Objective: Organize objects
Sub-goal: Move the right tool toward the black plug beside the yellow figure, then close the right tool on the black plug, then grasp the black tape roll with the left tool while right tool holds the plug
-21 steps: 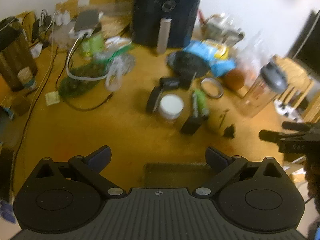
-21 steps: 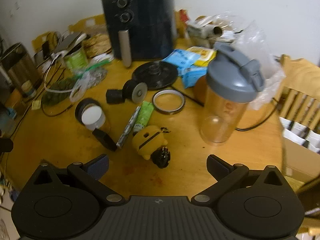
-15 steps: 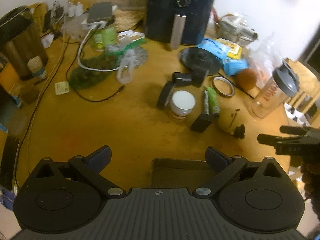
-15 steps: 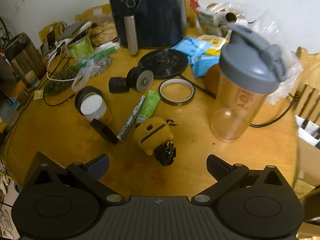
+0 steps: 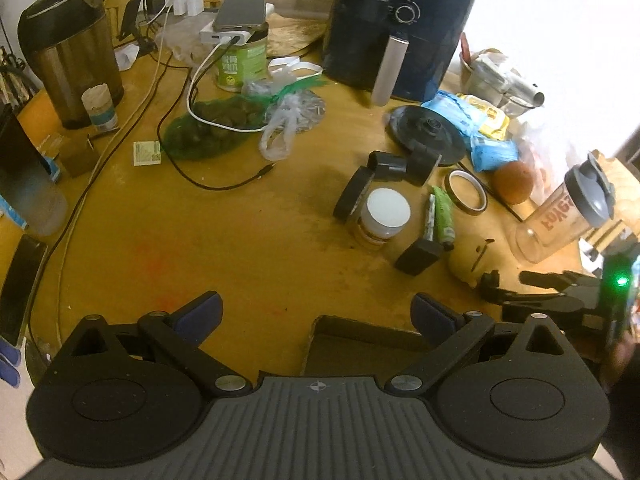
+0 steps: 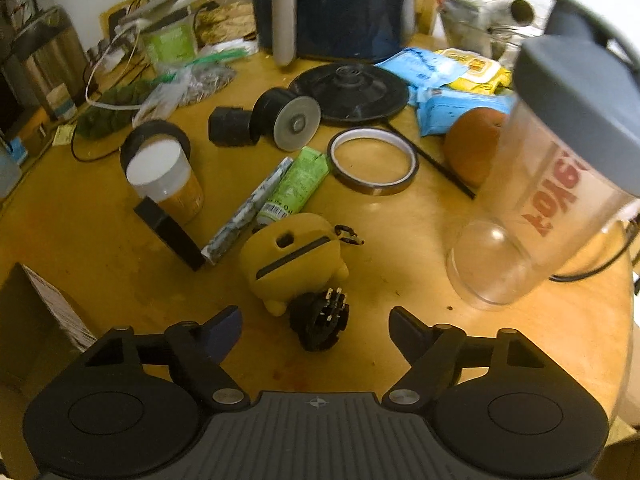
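My right gripper (image 6: 316, 330) is open and empty, low over the wooden table (image 6: 400, 280), with a small black plug part (image 6: 319, 319) between its fingers and a yellow toy case (image 6: 294, 258) just beyond. A green tube (image 6: 298, 186), a patterned pen (image 6: 250, 210), a white-lidded jar (image 6: 162, 178), a black block (image 6: 170, 234) and a tape ring (image 6: 374, 166) lie further off. My left gripper (image 5: 316, 314) is open and empty above an open cardboard box (image 5: 360, 344) at the table's near edge. The right gripper also shows in the left wrist view (image 5: 532, 292).
A clear shaker bottle (image 6: 560, 168) stands close on the right, an orange (image 6: 474, 148) behind it. A dark air fryer (image 5: 396, 28), a black round lid (image 5: 428, 130), snack packets (image 5: 476, 120), a metal bin (image 5: 68, 48), cables (image 5: 192, 128) and a green can (image 5: 240, 60) crowd the back.
My right gripper has moved forward and down towards the yellow toy and plug part. My left gripper has drawn back and up, so more of the table and box shows.
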Available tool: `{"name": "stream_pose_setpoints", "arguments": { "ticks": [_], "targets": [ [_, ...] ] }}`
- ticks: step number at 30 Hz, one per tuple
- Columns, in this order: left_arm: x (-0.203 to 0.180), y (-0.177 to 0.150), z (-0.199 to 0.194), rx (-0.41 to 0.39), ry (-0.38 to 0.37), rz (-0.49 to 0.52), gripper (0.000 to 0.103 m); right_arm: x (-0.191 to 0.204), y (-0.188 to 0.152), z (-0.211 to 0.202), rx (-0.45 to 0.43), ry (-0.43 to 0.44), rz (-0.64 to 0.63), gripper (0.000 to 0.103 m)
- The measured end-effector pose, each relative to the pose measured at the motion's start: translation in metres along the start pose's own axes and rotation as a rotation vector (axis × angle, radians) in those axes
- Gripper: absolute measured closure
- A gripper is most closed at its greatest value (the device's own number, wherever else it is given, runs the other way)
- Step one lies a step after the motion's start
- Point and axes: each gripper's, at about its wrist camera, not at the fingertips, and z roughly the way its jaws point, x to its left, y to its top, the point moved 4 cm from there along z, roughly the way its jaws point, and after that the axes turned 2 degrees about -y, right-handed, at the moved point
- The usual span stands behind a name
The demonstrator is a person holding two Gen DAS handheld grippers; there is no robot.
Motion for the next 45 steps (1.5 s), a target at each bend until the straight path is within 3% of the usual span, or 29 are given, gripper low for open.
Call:
{"name": "stream_pose_setpoints", "arguments": {
  "ticks": [3, 10, 14, 22, 31, 41, 45],
  "targets": [
    [0.000, 0.000, -0.002, -0.011, -0.024, -0.025, 0.001, 0.000, -0.001, 0.011, 0.012, 0.007, -0.015, 0.029],
    [-0.003, 0.002, -0.001, -0.015, -0.003, -0.052, 0.001, -0.004, -0.003, 0.023, 0.022, 0.021, -0.026, 0.043],
    [-0.006, 0.004, 0.000, -0.015, 0.016, -0.062, 0.001, 0.000, -0.004, 0.023, 0.024, 0.060, -0.064, 0.064],
    [-0.016, 0.009, 0.002, -0.026, 0.021, -0.038, 0.001, -0.004, -0.006, 0.012, 0.011, 0.065, -0.045, 0.065],
    [-0.030, 0.023, 0.007, -0.044, -0.023, 0.051, 0.001, -0.015, -0.009, -0.025, -0.047, 0.056, 0.086, 0.065],
    [-0.040, 0.033, 0.005, -0.094, -0.168, 0.089, 0.001, -0.013, -0.025, -0.078, -0.101, 0.005, 0.255, 0.065],
    [-0.042, 0.036, 0.004, -0.111, -0.183, 0.120, 0.001, -0.011, -0.031, -0.102, -0.130, -0.021, 0.313, 0.065]
  ]
}}
